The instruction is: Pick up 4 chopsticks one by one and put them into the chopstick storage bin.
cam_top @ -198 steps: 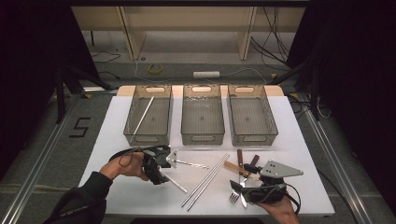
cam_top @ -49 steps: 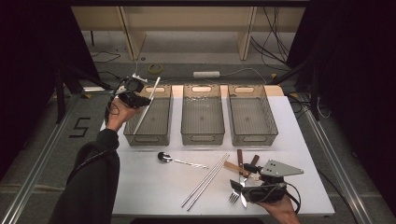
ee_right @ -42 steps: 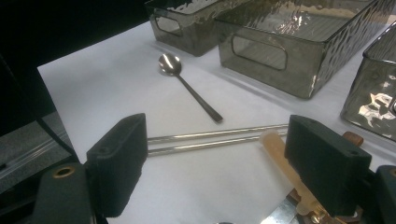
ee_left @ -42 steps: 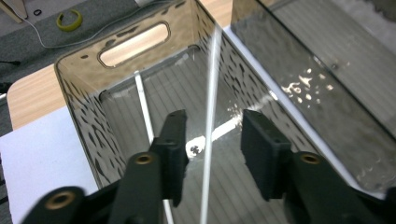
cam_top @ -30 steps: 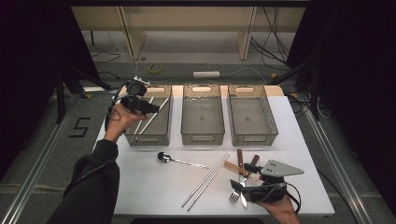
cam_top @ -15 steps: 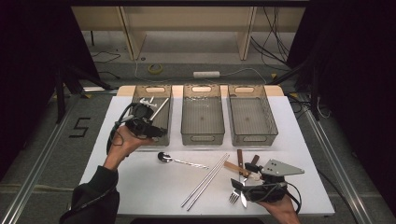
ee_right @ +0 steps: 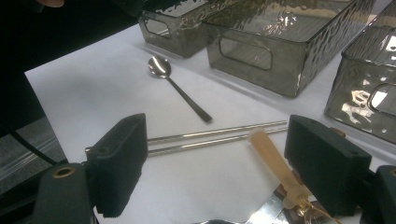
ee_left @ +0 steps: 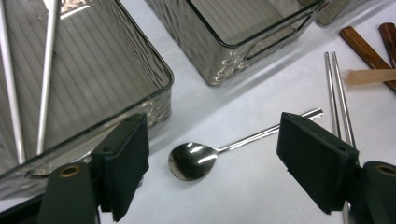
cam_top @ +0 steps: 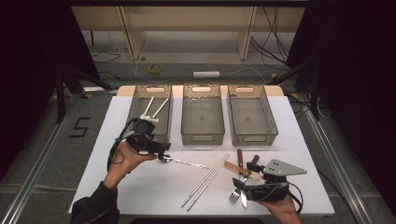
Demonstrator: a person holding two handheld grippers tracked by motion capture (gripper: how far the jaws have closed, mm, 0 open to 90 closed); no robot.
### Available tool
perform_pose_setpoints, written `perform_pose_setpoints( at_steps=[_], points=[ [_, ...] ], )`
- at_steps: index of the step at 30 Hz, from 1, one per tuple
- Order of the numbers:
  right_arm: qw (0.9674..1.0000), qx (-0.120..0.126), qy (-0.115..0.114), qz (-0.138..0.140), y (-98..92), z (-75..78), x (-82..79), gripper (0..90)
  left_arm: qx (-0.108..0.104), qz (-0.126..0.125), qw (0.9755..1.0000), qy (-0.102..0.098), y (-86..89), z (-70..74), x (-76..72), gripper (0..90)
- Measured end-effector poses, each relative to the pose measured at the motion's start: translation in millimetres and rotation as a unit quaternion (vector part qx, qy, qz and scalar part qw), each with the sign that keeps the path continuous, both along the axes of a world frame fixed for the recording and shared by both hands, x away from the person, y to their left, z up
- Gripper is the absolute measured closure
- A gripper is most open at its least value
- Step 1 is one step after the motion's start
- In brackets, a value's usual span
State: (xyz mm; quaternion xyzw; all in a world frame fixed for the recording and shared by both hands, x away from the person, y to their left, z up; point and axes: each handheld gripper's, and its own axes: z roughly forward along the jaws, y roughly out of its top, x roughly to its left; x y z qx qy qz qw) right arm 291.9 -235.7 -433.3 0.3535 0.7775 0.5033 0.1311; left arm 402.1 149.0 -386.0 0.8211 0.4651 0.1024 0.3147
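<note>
Left gripper [cam_top: 161, 151], jaws spread and just been opening with nothing gripped, hovers over the spoon [ee_left: 194, 160] lying near the bench's left front, beside the left bin [cam_top: 152, 116] holding 2 chopsticks [cam_top: 154, 108]. Right gripper [cam_top: 243, 184], jaws apart and empty, rests at the right front edge.

- White table [cam_top: 116, 186]
- Three grey bins [cam_top: 203, 119] in a row at far side
- Spoon [cam_top: 182, 162], paired metal chopsticks [cam_top: 205, 181], fork [cam_top: 235, 196], brown sticks [cam_top: 239, 161] nearer
</note>
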Motion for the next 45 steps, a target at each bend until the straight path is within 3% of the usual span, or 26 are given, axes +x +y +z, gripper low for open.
perform_pose_setpoints(
  at_steps=[5, 20, 38, 45],
  points=[
    [1.0000, 0.000, 0.001, -0.002, -0.4, 0.1, 0.1, 22.5, 0.004, -0.006, 1.0000, 0.002, -6.8, -3.8, -8.8, 23.9],
    [1.0000, -0.002, 0.002, -0.004, -1.6, 0.1, -0.2, 22.5, 0.036, -0.049, 0.9976, 0.034, -42.5, -33.6, -40.0, 24.7],
    [1.0000, -0.005, 0.004, -0.005, -1.0, -0.6, 0.5, 22.5, 0.045, -0.083, 0.9939, 0.055, -64.2, -48.5, -53.2, 25.4],
    [0.9999, -0.007, 0.007, -0.005, -0.8, -1.0, 0.7, 22.6, 0.058, -0.103, 0.9907, 0.068, -77.0, -55.7, -58.8, 25.3]
  ],
)
